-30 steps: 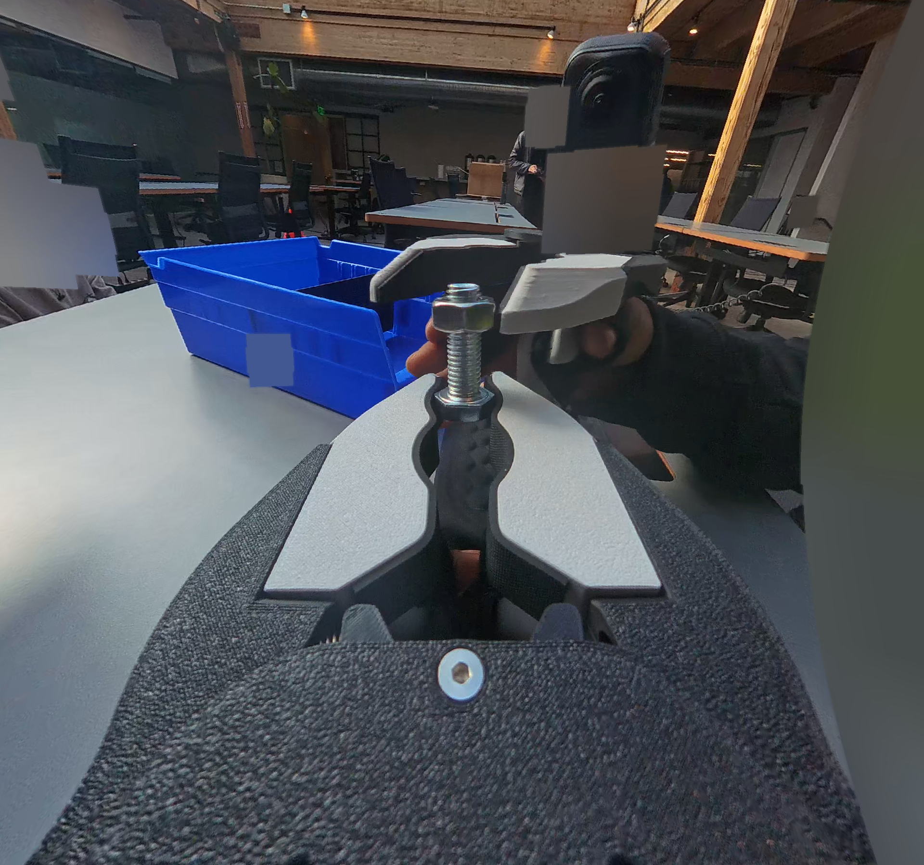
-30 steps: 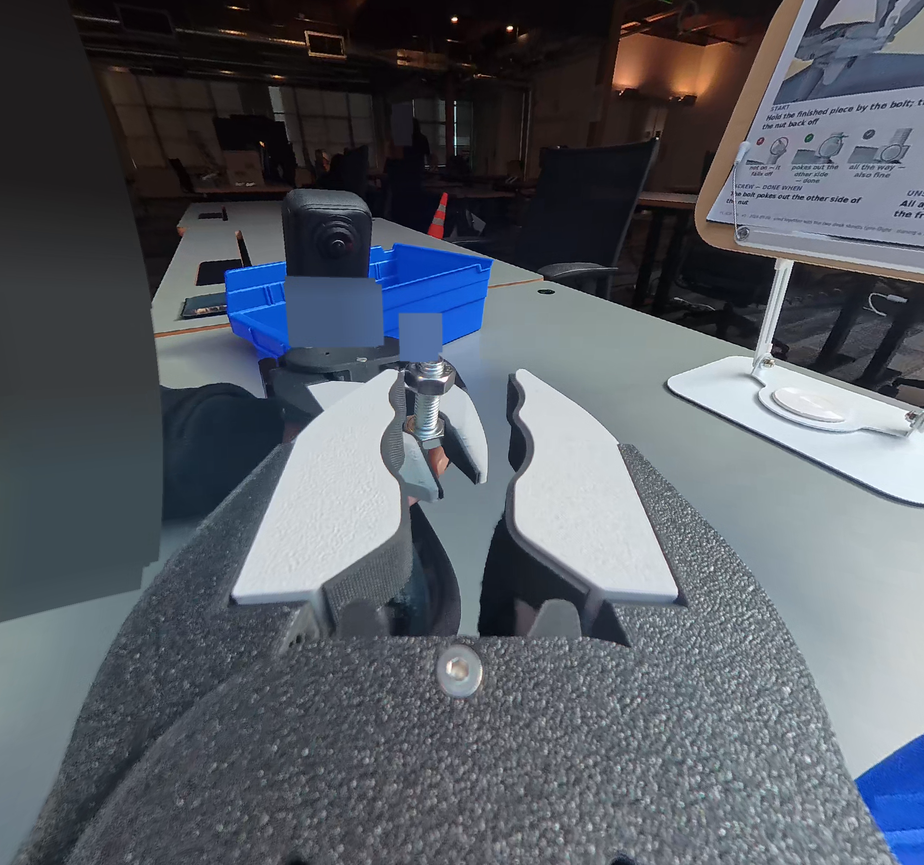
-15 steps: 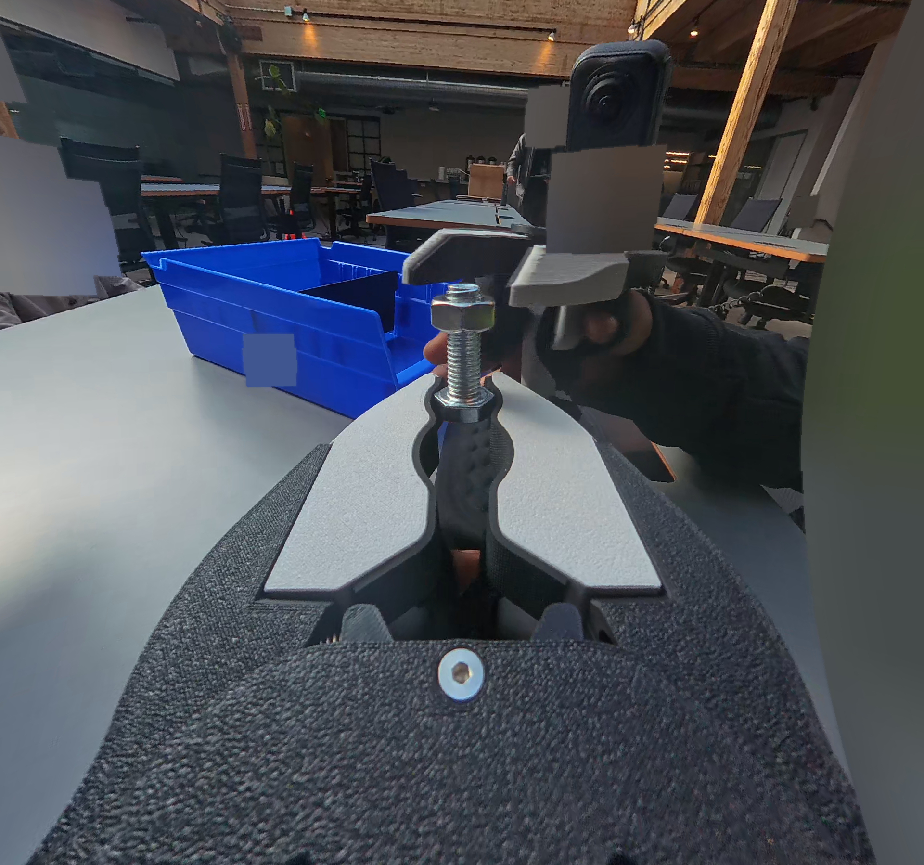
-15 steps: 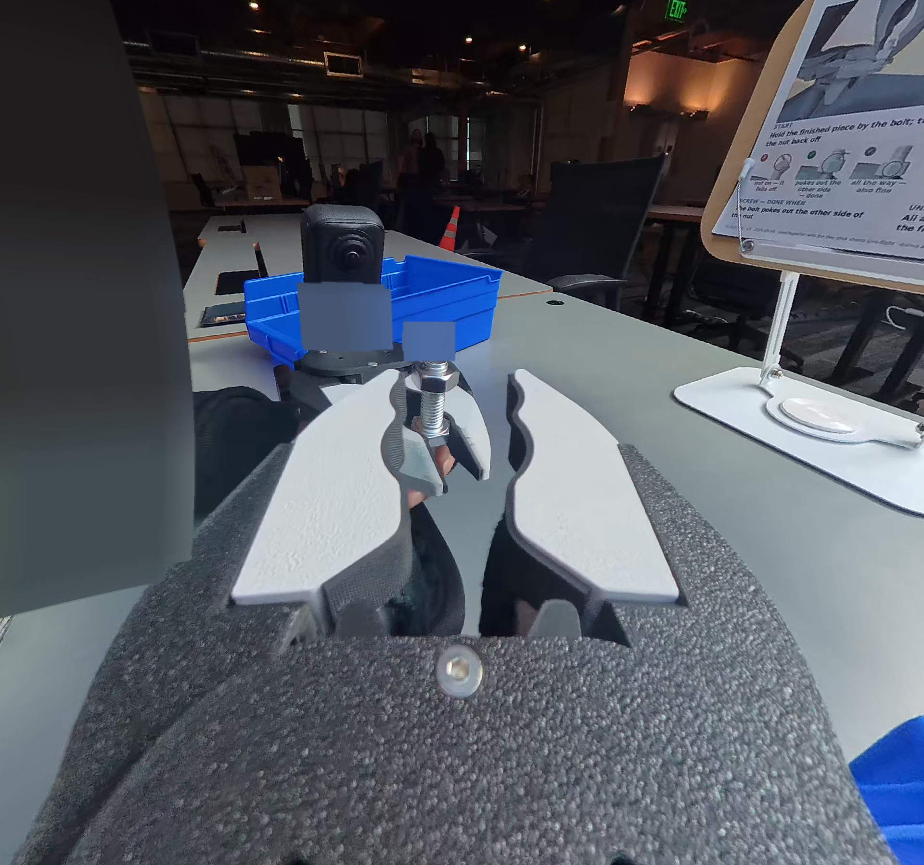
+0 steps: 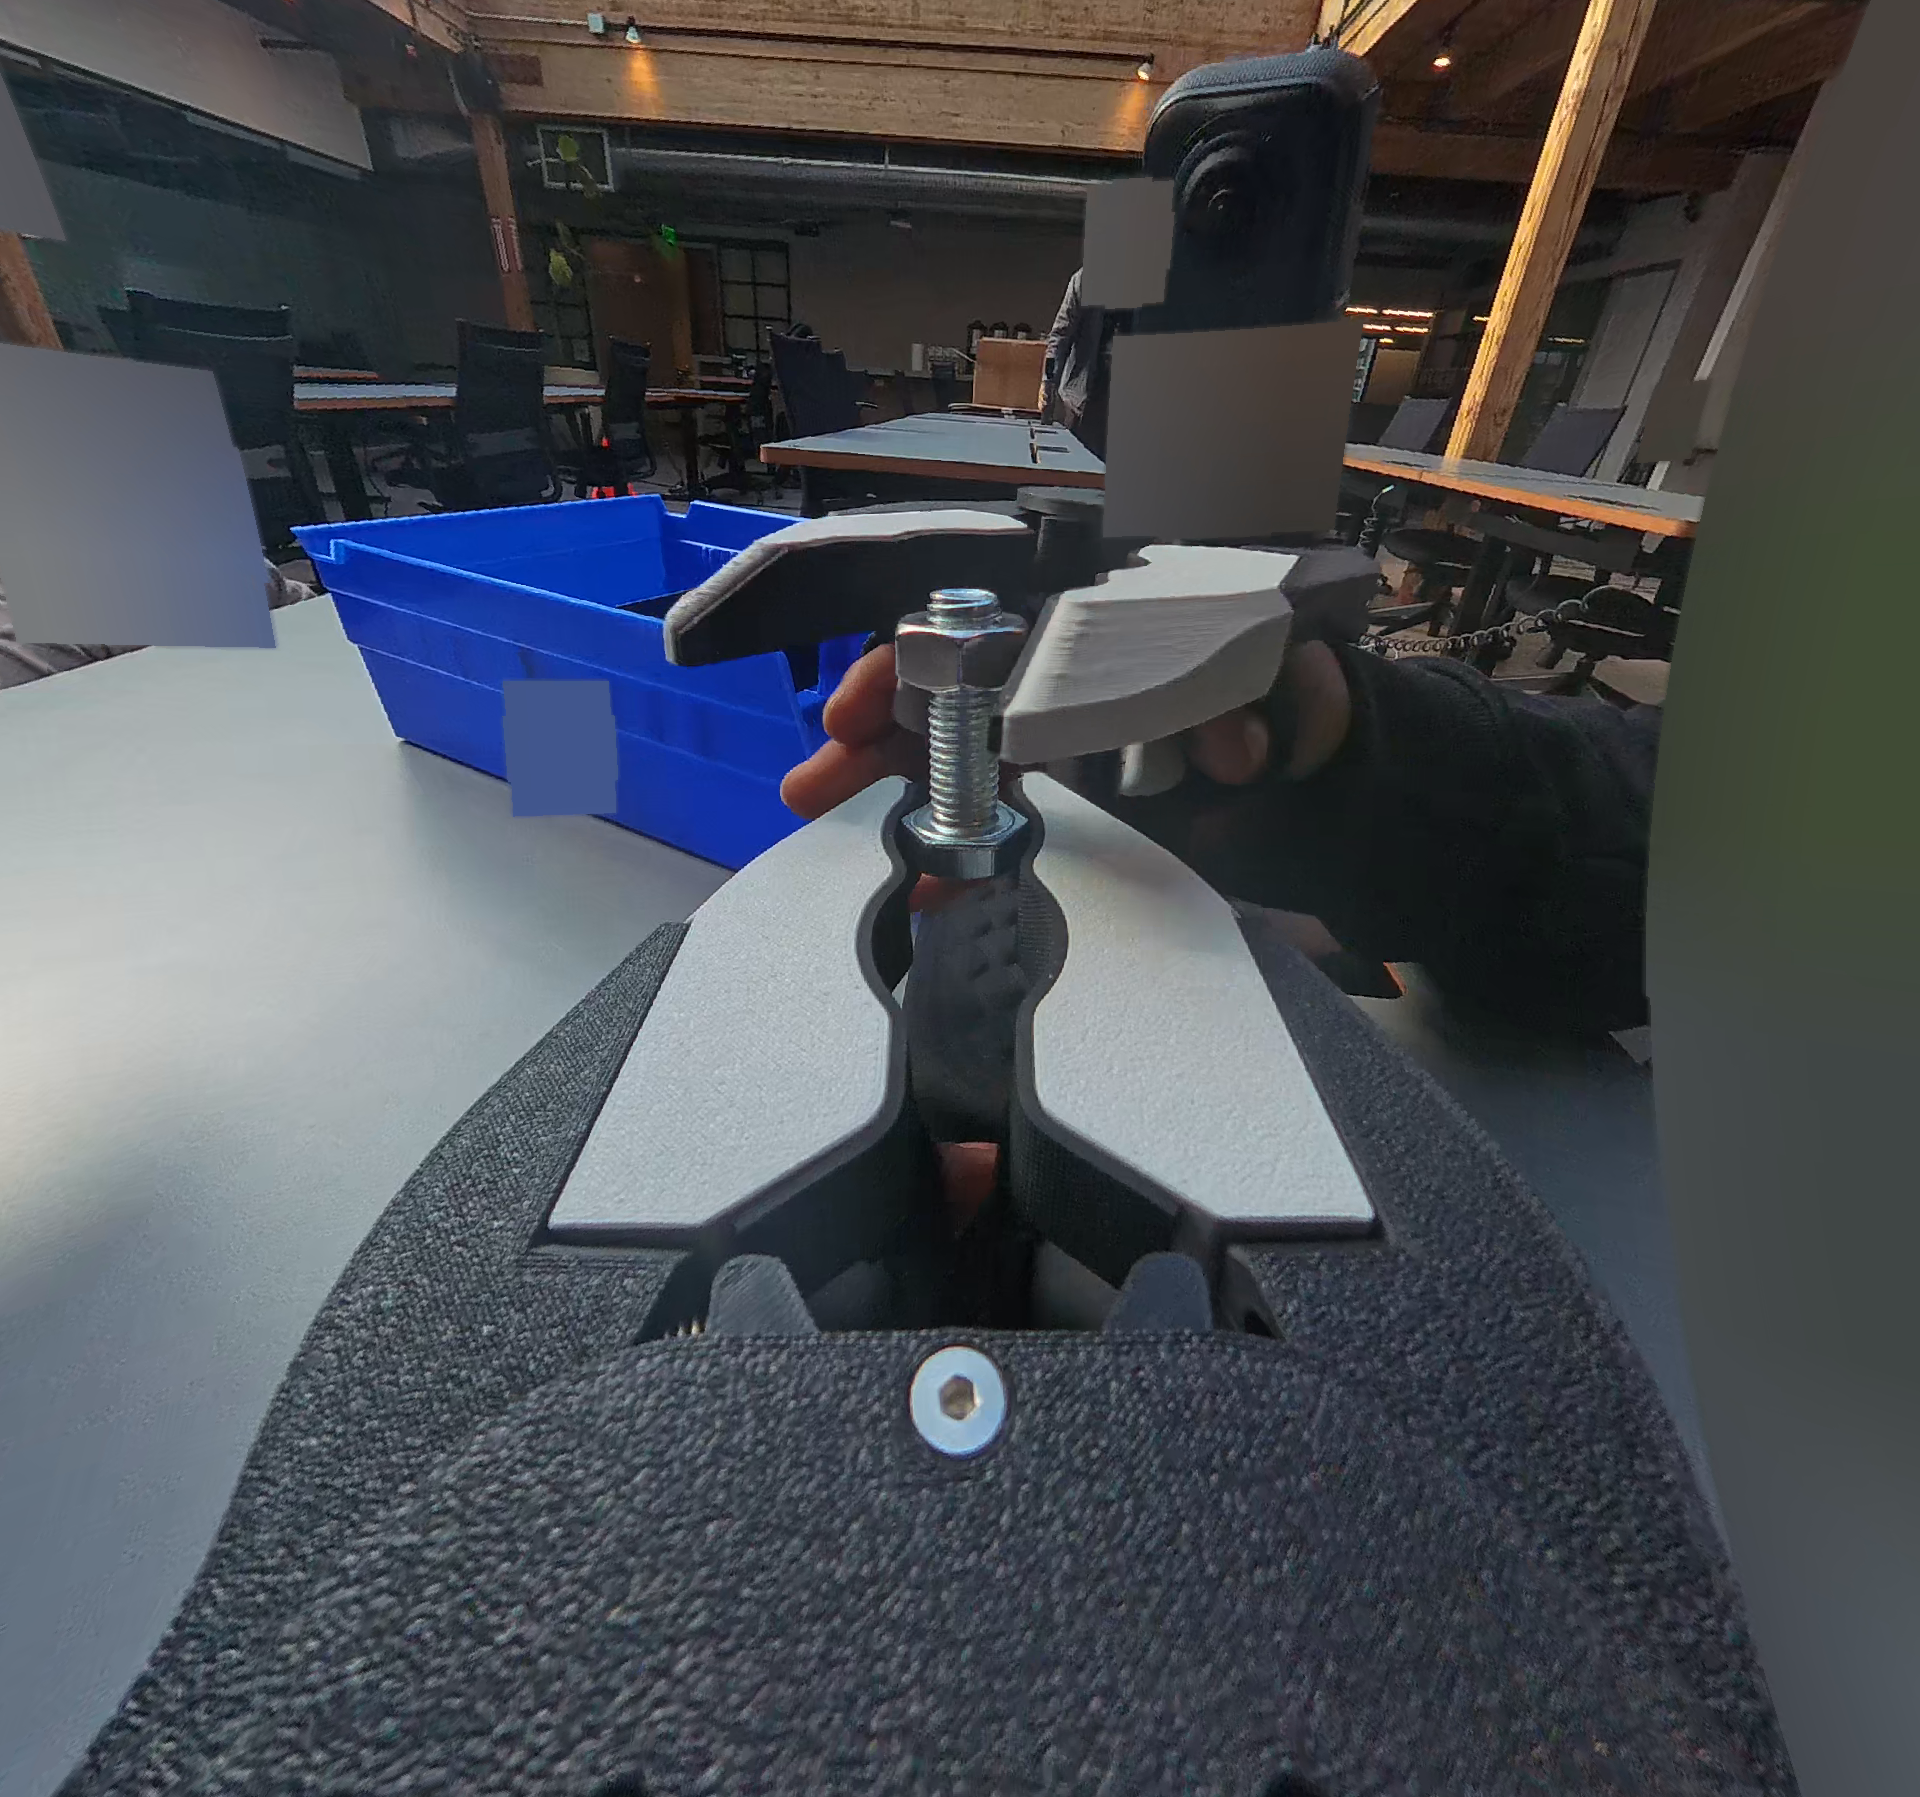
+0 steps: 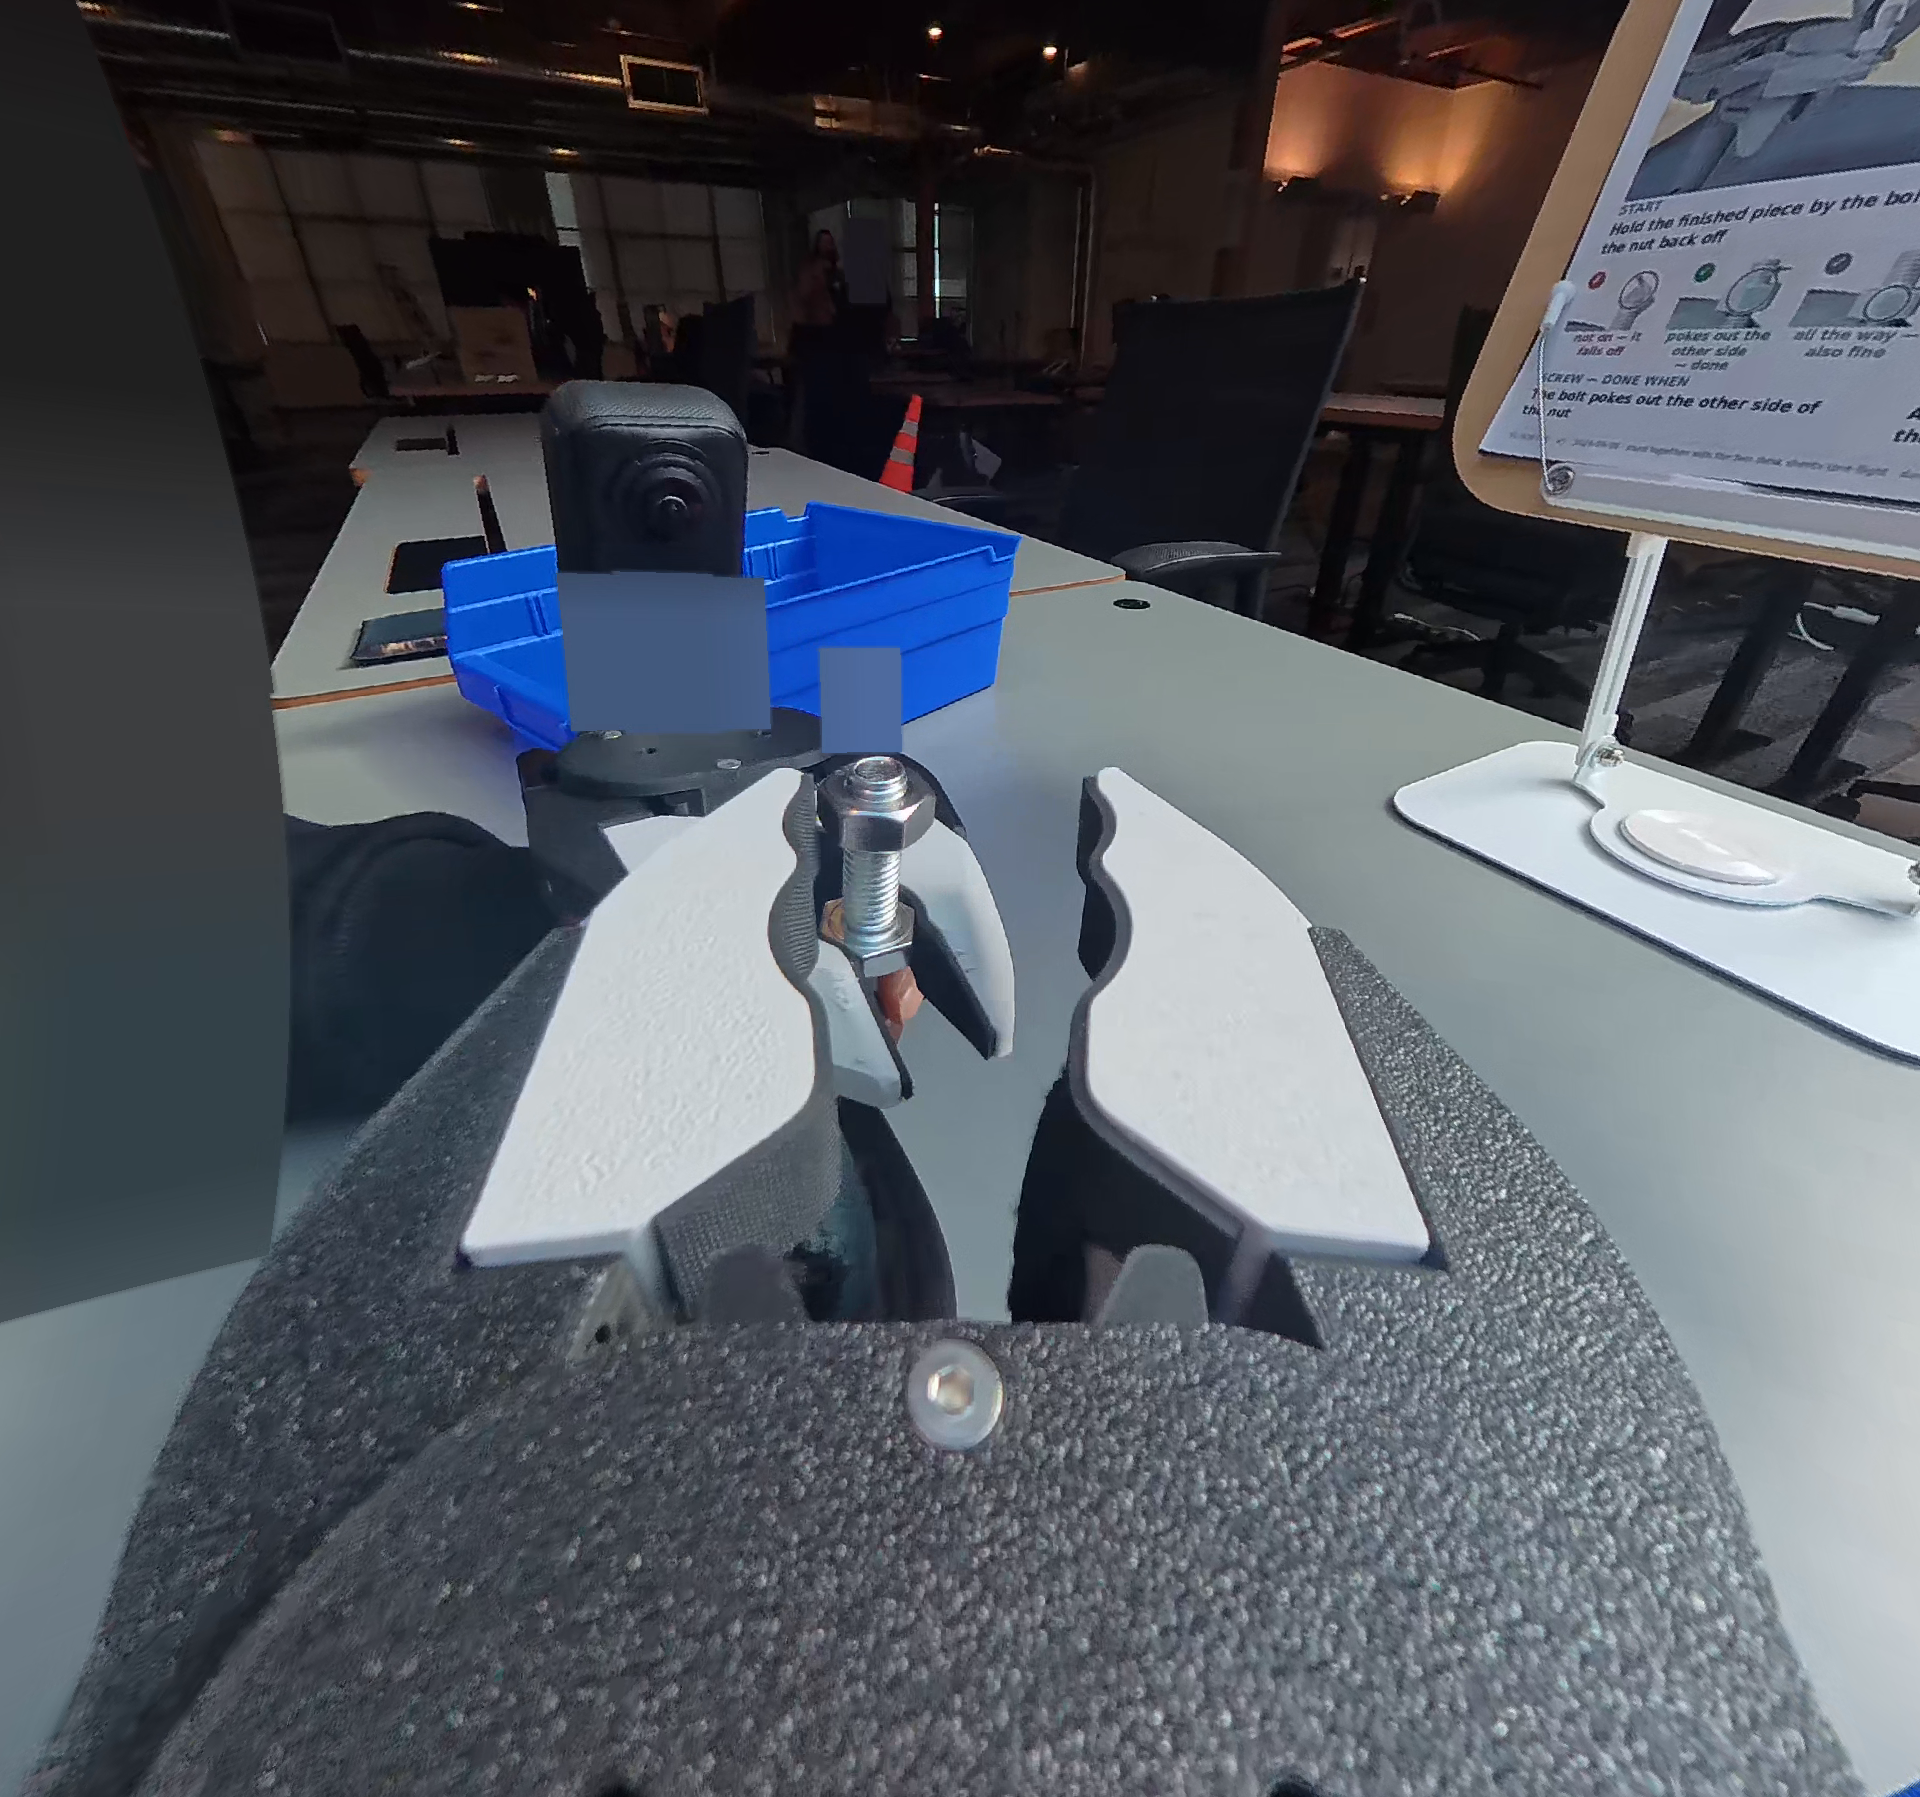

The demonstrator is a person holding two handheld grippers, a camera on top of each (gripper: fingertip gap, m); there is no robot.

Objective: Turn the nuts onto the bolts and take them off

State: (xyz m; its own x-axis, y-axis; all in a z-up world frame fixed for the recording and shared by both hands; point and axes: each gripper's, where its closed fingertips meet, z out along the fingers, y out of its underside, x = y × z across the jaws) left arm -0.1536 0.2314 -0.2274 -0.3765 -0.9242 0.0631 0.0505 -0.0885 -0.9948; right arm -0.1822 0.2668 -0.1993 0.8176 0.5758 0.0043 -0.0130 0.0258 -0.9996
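Over the grey surface (image 5: pixel 260 968), in my left wrist view, my left gripper (image 5: pixel 961 843) is clenched on the hex head of the bolt (image 5: pixel 963 760), which stands upright with its threaded shank rising out of the jaws. The nut (image 5: pixel 958 651) sits at the very top of the thread, the bolt's tip just showing above it. My right gripper (image 5: pixel 935 625) comes in from the far side, level and roughly square to the bolt, its jaws released and straddling the nut; one finger looks close to or touching a flat, the other stands apart. My gloved right hand (image 5: pixel 1351 739) wraps the handle behind it. A blue bin (image 5: pixel 540 604) stands behind on the surface.

In my right wrist view, the jaws are spread wide, the nut (image 6: pixel 878 807) lying near my left-side finger with a clear gap to the other. The bolt (image 6: pixel 873 885) is vertical, pinched at its head by the left gripper (image 6: pixel 878 958) pointing toward me. A white stand with an instruction sheet (image 6: pixel 1704 220) sits well off to the right.

I judge the step is gripping the nut to turn it. To do it well I should centre it between both fingers, close on two opposite flats, and keep my wrist square to the shank so it doesn't bind.
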